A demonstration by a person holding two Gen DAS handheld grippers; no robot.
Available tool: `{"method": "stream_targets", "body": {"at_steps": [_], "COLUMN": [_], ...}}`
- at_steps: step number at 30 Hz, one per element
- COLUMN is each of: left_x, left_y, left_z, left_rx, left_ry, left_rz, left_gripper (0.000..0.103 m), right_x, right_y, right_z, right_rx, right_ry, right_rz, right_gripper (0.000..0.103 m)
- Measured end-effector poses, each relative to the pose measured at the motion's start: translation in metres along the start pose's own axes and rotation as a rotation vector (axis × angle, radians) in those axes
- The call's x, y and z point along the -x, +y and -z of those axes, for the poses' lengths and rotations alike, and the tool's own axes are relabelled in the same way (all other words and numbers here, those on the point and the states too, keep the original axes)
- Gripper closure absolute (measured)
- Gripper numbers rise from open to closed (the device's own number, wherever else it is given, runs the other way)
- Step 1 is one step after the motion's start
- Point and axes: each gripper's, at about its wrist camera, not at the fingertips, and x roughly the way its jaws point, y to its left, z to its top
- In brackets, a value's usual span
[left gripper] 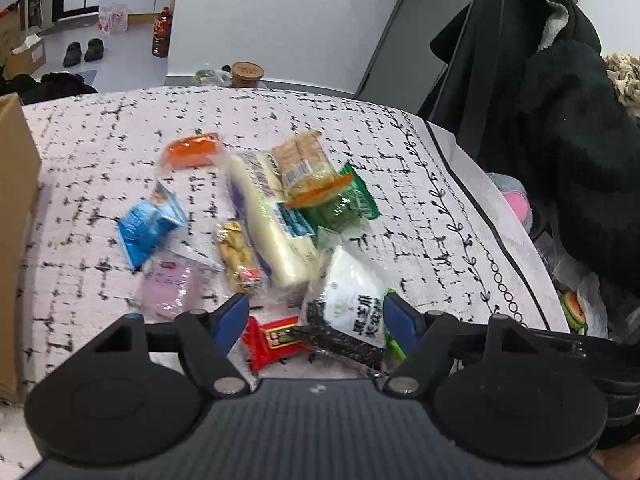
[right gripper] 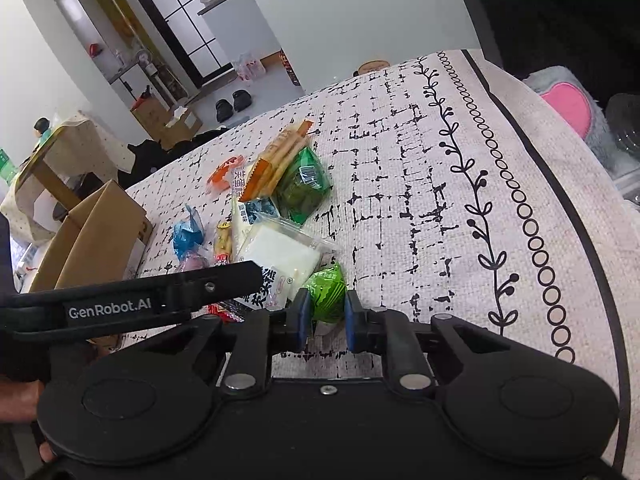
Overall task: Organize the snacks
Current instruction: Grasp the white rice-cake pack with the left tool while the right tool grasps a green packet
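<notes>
The tablecloth is pale with a broken black grid and a black vine-and-ring border. At the heap's far side lie an orange packet and a dark green packet; left of them, a blue one. Nearest, a red wrapper and a bright green packet between blue pads.

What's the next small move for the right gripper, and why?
Probably lift it a little. The right gripper is pinched on the small green packet at the near edge of the snack pile, while the left gripper hangs open over the white packet; the cardboard box waits to the left.
</notes>
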Motion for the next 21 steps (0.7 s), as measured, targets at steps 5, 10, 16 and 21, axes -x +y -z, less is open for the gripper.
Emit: {"method": "stream_targets", "body": {"at_steps": [5, 10, 16, 21], "left_x": [-0.006, -0.012, -0.013, -0.008], "left_y": [-0.002, -0.002, -0.004, -0.002], "left_z": [0.0, 0.0, 0.002, 0.003], "left_rx": [0.009, 0.029, 0.04, 0.039], "left_ry": [0.013, 0.029, 0.018, 0.006], "left_rz": [0.018, 0.058, 0.059, 0.051], "left_gripper": [0.043, 0.054, 0.058, 0.078], "right_x": [0.0, 0.001, 0.002, 0.005], "right_y": [-0.001, -0.003, -0.002, -0.001], "right_z": [0.001, 0.003, 0.004, 0.002], "right_rx": [-0.005, -0.012, -0.014, -0.02], "right_ry": [-0.001, 0.002, 0.0, -0.014], "right_rz": [-0.004, -0.006, -0.005, -0.017], "right_gripper": [0.087, 0.088, 0.089, 0.092]}}
